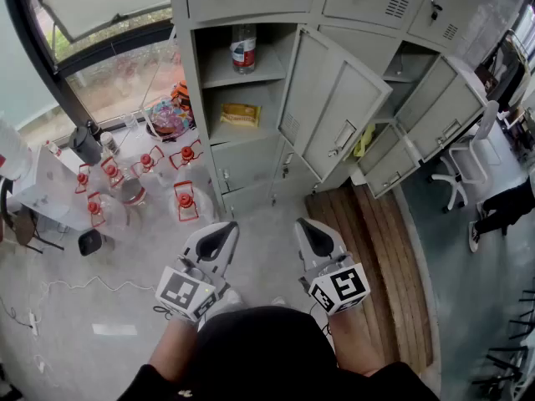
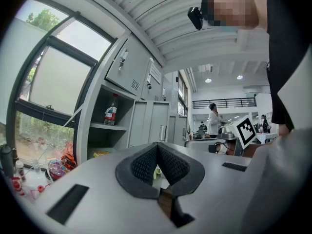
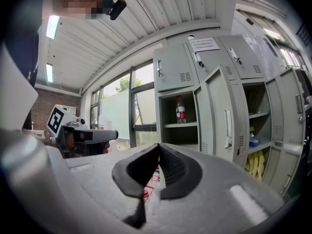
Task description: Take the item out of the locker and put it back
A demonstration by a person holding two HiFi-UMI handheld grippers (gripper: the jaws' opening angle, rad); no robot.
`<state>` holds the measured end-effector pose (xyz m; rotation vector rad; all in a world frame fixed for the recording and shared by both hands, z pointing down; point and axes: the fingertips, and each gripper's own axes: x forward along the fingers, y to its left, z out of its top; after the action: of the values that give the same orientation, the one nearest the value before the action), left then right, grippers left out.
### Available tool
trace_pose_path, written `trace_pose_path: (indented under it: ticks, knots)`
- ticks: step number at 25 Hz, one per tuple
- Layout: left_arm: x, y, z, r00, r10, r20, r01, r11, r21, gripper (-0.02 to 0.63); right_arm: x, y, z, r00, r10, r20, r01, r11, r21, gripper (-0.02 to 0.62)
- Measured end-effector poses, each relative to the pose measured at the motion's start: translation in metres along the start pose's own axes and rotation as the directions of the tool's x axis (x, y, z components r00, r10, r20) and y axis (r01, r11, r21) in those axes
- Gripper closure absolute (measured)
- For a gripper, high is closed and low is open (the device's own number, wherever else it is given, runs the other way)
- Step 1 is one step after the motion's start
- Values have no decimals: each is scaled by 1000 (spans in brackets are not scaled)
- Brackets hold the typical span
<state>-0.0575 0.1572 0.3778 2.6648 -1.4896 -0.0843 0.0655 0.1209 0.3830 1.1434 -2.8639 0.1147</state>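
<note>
Clenched on nothing: left gripper (image 1: pixel 219 234) and right gripper (image 1: pixel 315 236), well short of open grey metal locker (image 1: pixel 194 82). Inside, untouched: clear red-labelled plastic bottle (image 1: pixel 243 48) on upper shelf, yellow packet (image 1: pixel 240 114) below. Apparently 0 of 2 steps done.

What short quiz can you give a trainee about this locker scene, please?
1. Where does the bottle stand in the open locker? A) on the upper shelf B) on the lower shelf C) on the floor in front
2. True or false: the left gripper and the right gripper both have their jaws shut, with nothing between them.
3. Fill in: the packet on the lower shelf is ___ in colour.
Key: 1 A; 2 true; 3 yellow.
</note>
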Motion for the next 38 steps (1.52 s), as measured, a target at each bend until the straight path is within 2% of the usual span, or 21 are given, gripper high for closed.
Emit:
trace_pose_path:
  ticks: [4, 9, 14, 19, 27, 38]
  knots:
    - [-5, 8, -5, 1000, -21, -21, 21, 1000, -12, 598, 9, 13, -1, 1000, 7, -2, -7, 1000, -16, 597]
    - [-11, 21, -12, 998, -45, -45, 46, 999, 16, 598, 23, 21, -4, 1000, -8, -13, 8, 1000, 8, 597]
    - [-19, 43, -20, 995, -79, -54, 80, 997, 16, 598, 35, 24, -4, 997, -71, 2, 71, 997, 27, 597]
    - [-23, 64, -30, 993, -95, -73, 93, 995, -40, 598, 39, 27, -11, 992, -128, -18, 129, 991, 40, 597]
    - [-2, 69, -31, 990, -125, -68, 124, 992, -25, 598, 44, 14, -21, 987, -156, -42, 158, 986, 59, 597]
    - [58, 82, -37, 991, -44, -129, 43, 999, -11, 598, 77, -44, -15, 995, -93, -21, 94, 992, 84, 595]
